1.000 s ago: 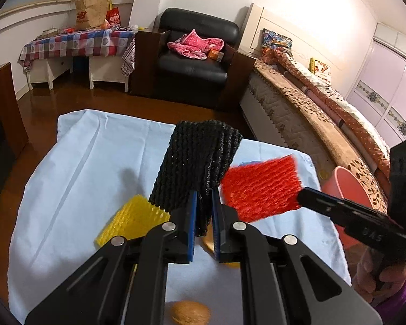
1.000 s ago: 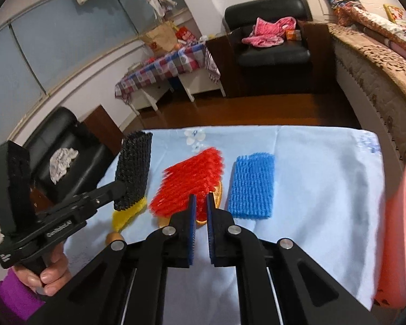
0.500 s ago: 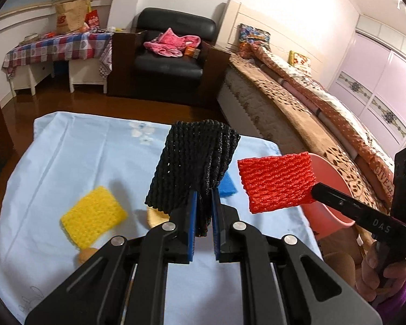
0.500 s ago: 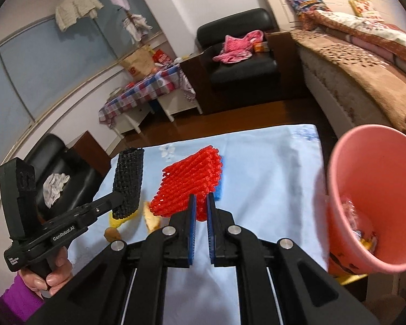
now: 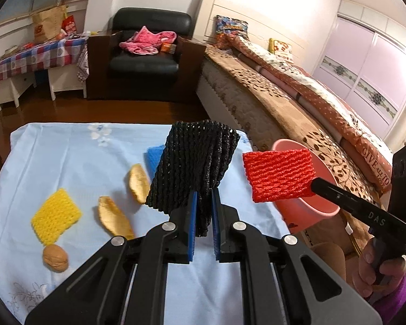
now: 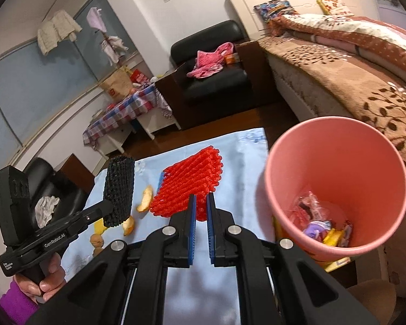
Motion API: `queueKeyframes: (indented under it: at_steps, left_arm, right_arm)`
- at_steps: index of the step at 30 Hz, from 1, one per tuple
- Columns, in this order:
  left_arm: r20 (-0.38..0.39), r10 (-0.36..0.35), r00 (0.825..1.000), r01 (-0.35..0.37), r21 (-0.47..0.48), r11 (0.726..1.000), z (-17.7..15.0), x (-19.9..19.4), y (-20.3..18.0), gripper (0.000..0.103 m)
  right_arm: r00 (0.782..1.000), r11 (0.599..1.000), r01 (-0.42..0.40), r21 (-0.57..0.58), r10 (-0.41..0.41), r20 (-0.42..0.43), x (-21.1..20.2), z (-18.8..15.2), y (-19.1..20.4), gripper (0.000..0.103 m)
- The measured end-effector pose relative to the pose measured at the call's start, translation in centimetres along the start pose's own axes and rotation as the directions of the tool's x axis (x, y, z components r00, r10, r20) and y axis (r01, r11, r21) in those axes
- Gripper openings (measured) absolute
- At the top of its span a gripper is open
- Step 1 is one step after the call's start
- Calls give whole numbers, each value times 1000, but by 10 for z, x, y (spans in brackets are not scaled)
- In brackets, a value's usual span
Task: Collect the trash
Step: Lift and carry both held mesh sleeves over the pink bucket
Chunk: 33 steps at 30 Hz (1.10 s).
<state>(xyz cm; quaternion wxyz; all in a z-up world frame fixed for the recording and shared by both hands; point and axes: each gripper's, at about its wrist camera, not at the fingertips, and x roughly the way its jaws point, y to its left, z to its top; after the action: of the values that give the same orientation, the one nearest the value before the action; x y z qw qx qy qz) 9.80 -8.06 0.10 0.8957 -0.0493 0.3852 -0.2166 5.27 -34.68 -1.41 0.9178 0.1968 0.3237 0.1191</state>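
In the left wrist view, the left tool fills the bottom centre of the frame, its blue-padded jaws clenched on the lower edge of a black foam net that stands up above them. To the lower left of it, on the counter under its pale blue cloth, lie a walnut, a yellow foam net and two pieces of orange peel, with a blue foam net partly hidden behind the black one. At the right of the frame the right tool reaches in from the lower right edge, grasping a red foam net by its corner, raised in front of the pink bin.

In the right wrist view, the right tool sits at bottom centre, its jaws pinched on the near edge of the red foam net, which hangs above the counter just left of the pink bin. The bin stands off the counter's right edge, with wrappers in its bottom. At the left of the frame the left tool holds the black foam net upright.

Farther back, in the upper part of both views, are a black armchair with pink clothing on it, and a bed along the right.
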Motion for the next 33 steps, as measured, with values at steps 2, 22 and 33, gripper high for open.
queueKeyframes:
  at_steps: [2, 22, 33]
  left_arm:
    - [-5, -7, 1000, 7, 15, 1000, 0, 3, -10, 10]
    - [-61, -76, 995, 84, 140, 987, -1, 32, -86, 10]
    - [-90, -97, 991, 113, 195, 974, -2, 48, -119, 10]
  right_arm:
    - [1000, 1000, 10, 13, -10, 10, -6, 1, -9, 7]
    - [982, 979, 149, 140, -163, 95, -60, -7, -89, 7]
    - [975, 966, 179, 187, -199, 96, -70, -13, -119, 7]
